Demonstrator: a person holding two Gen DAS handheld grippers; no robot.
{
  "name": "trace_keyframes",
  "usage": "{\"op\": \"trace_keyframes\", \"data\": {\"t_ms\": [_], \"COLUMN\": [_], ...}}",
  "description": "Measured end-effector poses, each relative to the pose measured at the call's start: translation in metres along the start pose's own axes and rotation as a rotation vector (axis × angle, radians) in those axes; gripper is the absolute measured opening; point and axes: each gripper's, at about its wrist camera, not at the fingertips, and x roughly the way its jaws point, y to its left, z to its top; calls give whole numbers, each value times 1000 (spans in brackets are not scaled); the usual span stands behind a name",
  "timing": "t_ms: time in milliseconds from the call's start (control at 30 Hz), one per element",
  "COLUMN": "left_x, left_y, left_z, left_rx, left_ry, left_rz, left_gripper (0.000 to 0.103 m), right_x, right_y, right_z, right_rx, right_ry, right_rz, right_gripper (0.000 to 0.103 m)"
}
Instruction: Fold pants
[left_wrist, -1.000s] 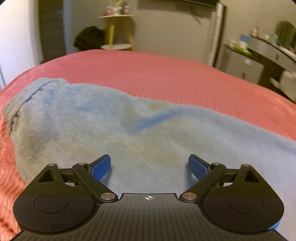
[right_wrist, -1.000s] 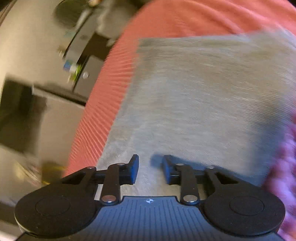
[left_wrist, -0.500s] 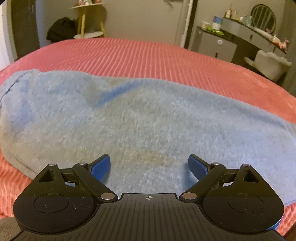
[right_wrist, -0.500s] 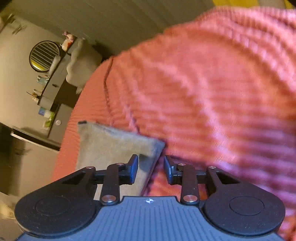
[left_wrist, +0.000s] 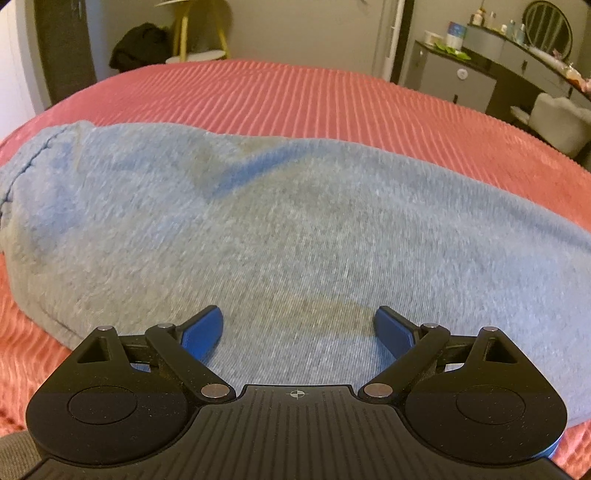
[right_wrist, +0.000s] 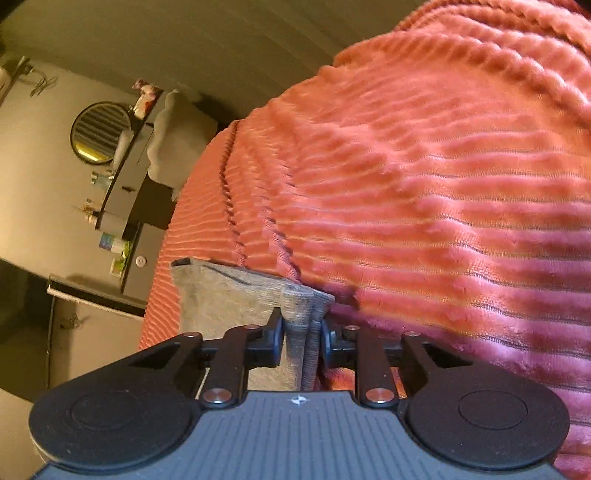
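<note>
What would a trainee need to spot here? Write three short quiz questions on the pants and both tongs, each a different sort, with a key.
1. True or false: the left tongs are clamped on the pants.
2. Which do the right tongs pinch? A) bedspread B) a bunched edge of the pants C) nothing
3. Fill in: the pants lie on a ribbed ____ bedspread.

Key: 1 false, they are open above the fabric; 2 B; 3 red.
</note>
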Motion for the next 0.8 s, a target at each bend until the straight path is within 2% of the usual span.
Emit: {"op": "trace_keyframes", "data": {"t_ms": [100,200,333,467,633,700,800], "left_x": [0,0,0,0,0,1,2], "left_y": [2,4,6,6,8,8,7], "left_z": [0,1,1,1,2,2,3], "left_rx": [-9,-23,-33,-32,-45,-46,-43], "left_ry": [1,1,1,2,3,0,-5], "left_rz": [-2,2,2,3,0,1,4], "left_gripper": [95,95,95,95,95,95,95], "right_x": [-3,-8,-18,-24,-21,-28,-47], "right_y": [7,17,32,44,60,86,149], "right_z": [-2,-4,-4,-3,-8,-20,-66], "right_rx": [-49,-105,-180,-196,-248,-367,-678], "right_ry": [-4,-6,-28,-47,-58,-75,-59], "right_rz": [-17,-36,6,35,-76,-69,59], "right_gripper": [22,15,14,14,13,13,13]}}
